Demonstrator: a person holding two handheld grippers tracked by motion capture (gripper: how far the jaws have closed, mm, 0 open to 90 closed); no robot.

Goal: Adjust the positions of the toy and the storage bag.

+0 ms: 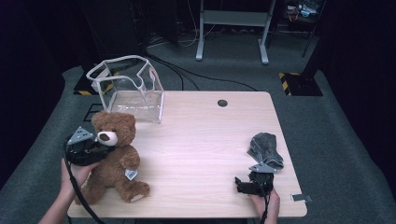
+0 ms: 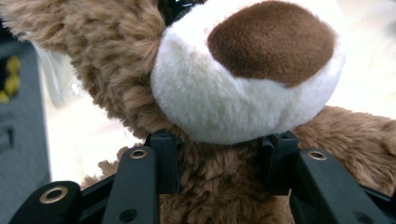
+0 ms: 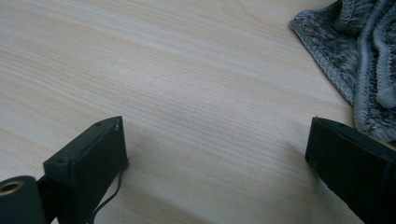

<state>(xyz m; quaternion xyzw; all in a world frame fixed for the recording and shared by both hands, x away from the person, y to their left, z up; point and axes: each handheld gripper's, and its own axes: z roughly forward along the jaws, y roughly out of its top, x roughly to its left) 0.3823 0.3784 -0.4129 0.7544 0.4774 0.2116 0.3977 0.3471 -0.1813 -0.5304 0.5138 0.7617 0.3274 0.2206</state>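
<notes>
Left gripper [image 2: 224, 163] clamped on the bear's [image 1: 114, 149] neck, just under the white muzzle, pads sunk in fur; bear seated at the table's [image 1: 201, 140] near left. Right gripper [image 3: 217, 154] spread wide over bare wood, nothing between; grey cloth [image 3: 359, 56] just beside one jaw.

A pale wood-grain table [image 1: 205, 140] with a round dark cable hole [image 1: 222, 102] stands on grey carpet [image 1: 327, 140]; beyond it a grey metal desk frame [image 1: 232, 28] rests on two feet; black cables [image 1: 187, 72] trail across the floor; yellow-black hazard tape [image 1: 286, 79] marks a dark base; the surroundings lie in deep shadow.
</notes>
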